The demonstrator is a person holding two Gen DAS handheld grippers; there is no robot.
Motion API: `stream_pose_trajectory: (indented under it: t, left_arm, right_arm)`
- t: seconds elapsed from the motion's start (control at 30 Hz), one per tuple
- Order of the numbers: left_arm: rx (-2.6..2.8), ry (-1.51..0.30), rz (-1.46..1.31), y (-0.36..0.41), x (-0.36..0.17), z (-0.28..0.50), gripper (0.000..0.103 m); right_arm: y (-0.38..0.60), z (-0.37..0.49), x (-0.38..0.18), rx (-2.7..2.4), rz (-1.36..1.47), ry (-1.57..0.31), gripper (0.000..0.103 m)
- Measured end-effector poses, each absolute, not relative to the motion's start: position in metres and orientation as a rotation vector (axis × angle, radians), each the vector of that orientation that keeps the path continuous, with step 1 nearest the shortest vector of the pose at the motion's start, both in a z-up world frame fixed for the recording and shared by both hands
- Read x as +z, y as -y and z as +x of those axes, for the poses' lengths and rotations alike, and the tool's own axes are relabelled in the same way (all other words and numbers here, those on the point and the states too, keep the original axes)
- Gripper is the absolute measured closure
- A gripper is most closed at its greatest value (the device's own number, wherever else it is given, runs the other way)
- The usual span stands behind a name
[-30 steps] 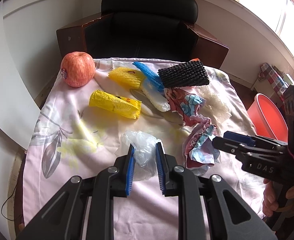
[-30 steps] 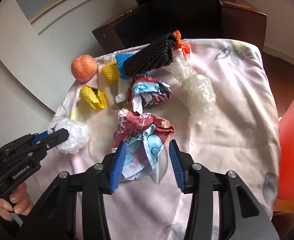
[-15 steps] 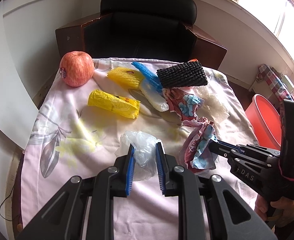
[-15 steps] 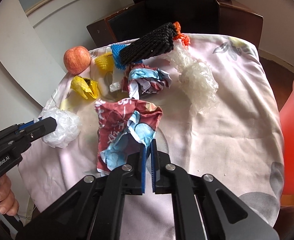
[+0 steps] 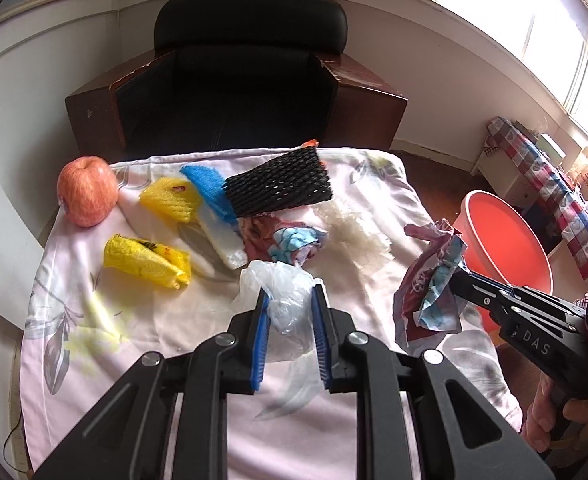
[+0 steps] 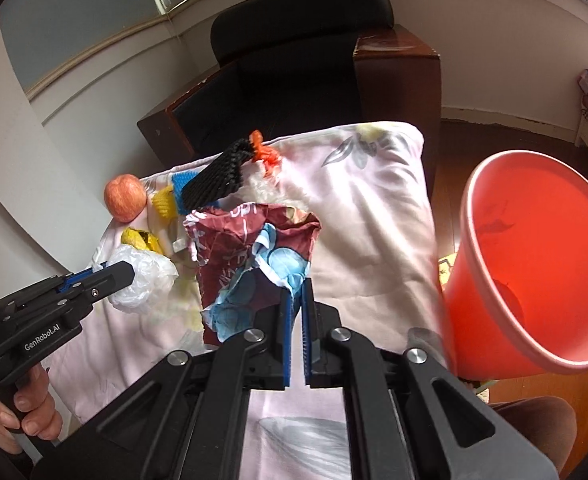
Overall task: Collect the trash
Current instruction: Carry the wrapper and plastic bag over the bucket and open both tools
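My right gripper (image 6: 297, 292) is shut on a crumpled red and blue wrapper (image 6: 250, 256) and holds it above the table's right side; it also shows in the left wrist view (image 5: 429, 292). My left gripper (image 5: 292, 304) is shut on a clear plastic bag (image 5: 286, 292), lifted off the cloth; the bag also shows in the right wrist view (image 6: 142, 280). An orange bucket (image 6: 533, 256) stands right of the table. More trash lies on the pink cloth (image 5: 142, 320): a yellow packet (image 5: 146, 260), black foam net (image 5: 278, 188), yellow net (image 5: 170, 200), blue net (image 5: 210, 184), another crumpled wrapper (image 5: 286, 236).
A red apple (image 5: 88, 192) sits at the table's far left corner. A black armchair (image 5: 246, 80) stands behind the table. The bucket also shows in the left wrist view (image 5: 501, 240), on the floor by the table's right edge. Boxes (image 5: 533, 160) stand under the window.
My right gripper closed on the red and blue wrapper and lifted it toward the orange bucket. My left gripper lifted the plastic bag and moved right.
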State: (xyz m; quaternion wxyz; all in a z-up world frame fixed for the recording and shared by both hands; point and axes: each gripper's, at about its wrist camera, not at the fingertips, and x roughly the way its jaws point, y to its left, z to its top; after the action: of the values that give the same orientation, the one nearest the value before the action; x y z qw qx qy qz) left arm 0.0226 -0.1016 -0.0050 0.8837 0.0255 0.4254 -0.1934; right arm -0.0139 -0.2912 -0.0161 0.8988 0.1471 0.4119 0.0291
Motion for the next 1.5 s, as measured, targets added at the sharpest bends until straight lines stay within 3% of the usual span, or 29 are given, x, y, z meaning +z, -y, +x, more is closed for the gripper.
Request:
stream_pose_trajectory:
  t: [0.43, 0.77, 1.5]
  left_arm:
    - [-0.67, -0.828, 0.172, 0.259, 0.021, 0.02, 0.084]
    - [-0.792, -0.902, 0.265, 0.364, 0.003, 0.014, 0.084]
    - [-0.773, -1.054, 0.401, 0.447, -0.063, 0.034, 0.079]
  right_arm:
    - [0.412, -0.048, 0.0, -0.249, 0.369, -0.81, 0.098]
    - [0.471, -0.061, -0.012, -0.384, 0.394, -0.857, 0.098]
    - [0.513, -0.05, -0.051, -0.448, 0.44, -0.957, 0.098]
